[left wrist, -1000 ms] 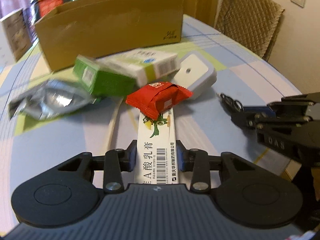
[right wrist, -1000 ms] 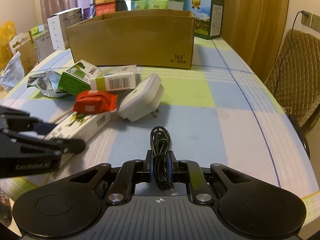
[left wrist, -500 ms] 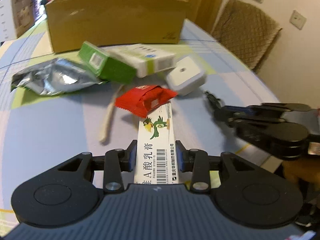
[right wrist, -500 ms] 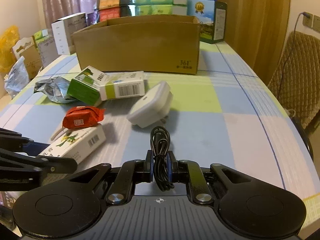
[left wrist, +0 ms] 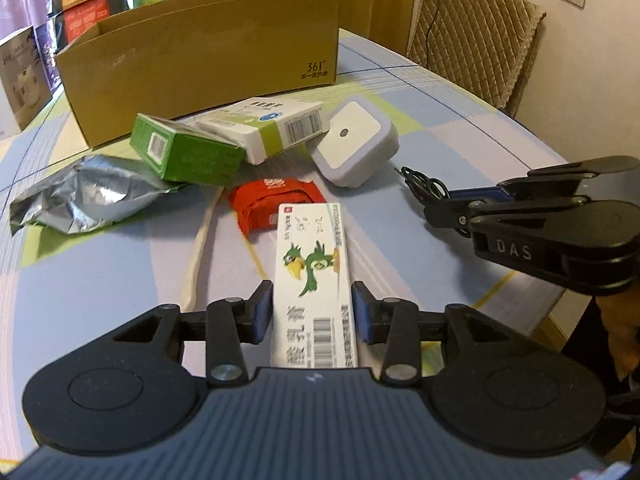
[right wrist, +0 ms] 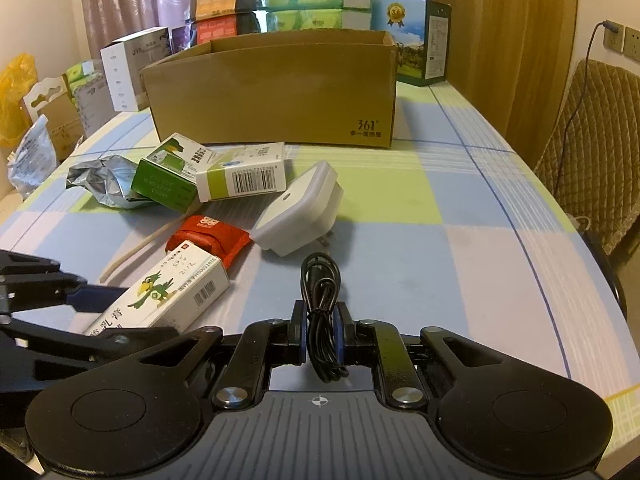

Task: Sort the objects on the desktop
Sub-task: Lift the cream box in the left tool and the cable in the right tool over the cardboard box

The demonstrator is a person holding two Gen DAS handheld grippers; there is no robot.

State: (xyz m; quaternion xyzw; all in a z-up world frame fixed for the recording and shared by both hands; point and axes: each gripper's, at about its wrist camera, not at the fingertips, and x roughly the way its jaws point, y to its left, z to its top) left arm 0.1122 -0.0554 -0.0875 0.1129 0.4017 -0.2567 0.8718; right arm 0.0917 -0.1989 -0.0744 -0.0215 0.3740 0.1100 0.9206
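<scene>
The left gripper's (left wrist: 312, 312) fingers squeeze a light, stiff carton (left wrist: 312, 280) at its long sides, above the table (right wrist: 440, 248). The right gripper (right wrist: 322, 330) pinches a floppy cable (right wrist: 322, 300) mid-bundle.

White parrot-print box (left wrist: 312, 280) held lengthwise, coiled black cable (right wrist: 322, 312) gripped upright

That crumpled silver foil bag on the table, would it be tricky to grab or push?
Probably. The crumpled silver foil bag looks creased and flattened, so it likely weighs little and would buckle rather than stay stiff. Its shiny surface may slip between fingers. It lies against the green carton, so pushing it would likely nudge that too.
</scene>
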